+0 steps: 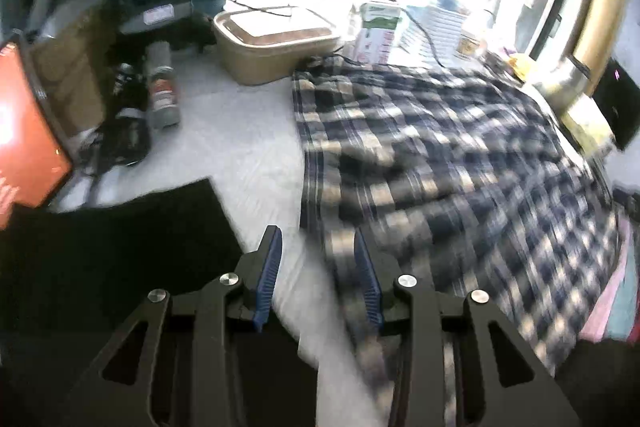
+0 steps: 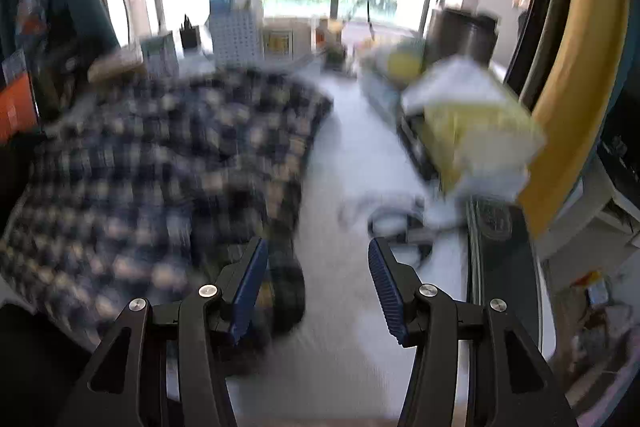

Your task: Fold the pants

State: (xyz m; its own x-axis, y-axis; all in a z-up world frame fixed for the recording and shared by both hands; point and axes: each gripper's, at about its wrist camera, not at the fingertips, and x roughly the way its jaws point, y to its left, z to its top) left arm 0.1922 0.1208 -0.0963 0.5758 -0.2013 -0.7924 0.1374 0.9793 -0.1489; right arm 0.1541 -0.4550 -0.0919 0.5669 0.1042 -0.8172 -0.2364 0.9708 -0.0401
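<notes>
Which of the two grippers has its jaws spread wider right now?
The right gripper: its blue pads stand far apart over bare white surface beside the plaid pants. The left gripper shows a clearly narrower gap. Neither holds any cloth.

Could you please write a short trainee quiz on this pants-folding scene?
1. True or false: the left claw is clamped on the plaid pants.
2. In the left wrist view, what lies left of the pants near the claw? A) black cloth B) a plate C) a shoe
3. Fill in: behind the pants, by the window, stands a tan ____.

Key
1. False: its jaws stand apart with nothing between them. The right claw is open too, beside the pants.
2. A, the black cloth.
3. Tub.
</notes>
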